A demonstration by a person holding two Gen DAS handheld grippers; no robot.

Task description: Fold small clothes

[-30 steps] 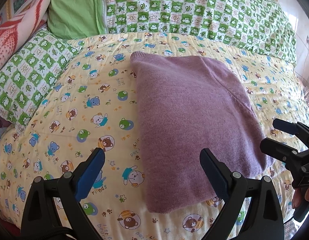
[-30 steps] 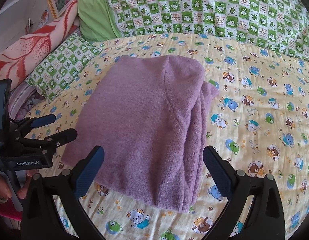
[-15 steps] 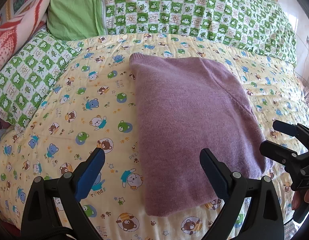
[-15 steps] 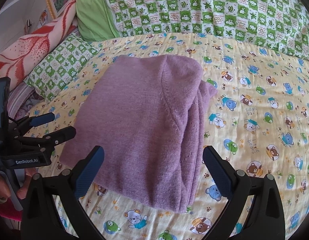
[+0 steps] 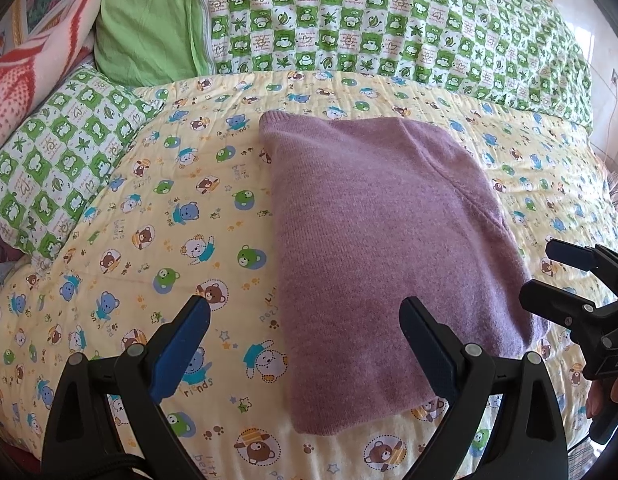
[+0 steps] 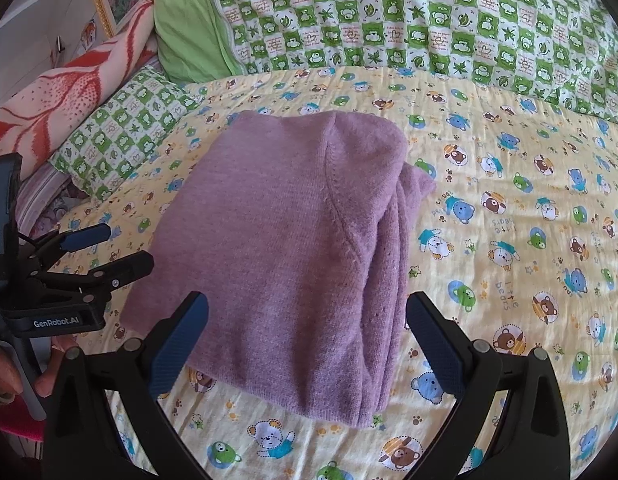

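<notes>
One purple sweater [image 5: 381, 248] lay folded on the bed's yellow bear-print quilt [image 5: 149, 216], stacked layers showing along its right edge. Two hand-held grippers hovered near its front edge, both spread wide and empty: the left hand-held gripper [image 5: 305, 344] and the right hand-held gripper [image 6: 307, 338]. "GenRobot.AI" was printed on the left one's body. The quilt read "little bears" and "friends". Two green checked pillows [image 6: 121, 132] lay behind.

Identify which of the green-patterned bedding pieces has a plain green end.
The large checked pillow along the headboard; the smaller checked pillow has no plain part.
</notes>
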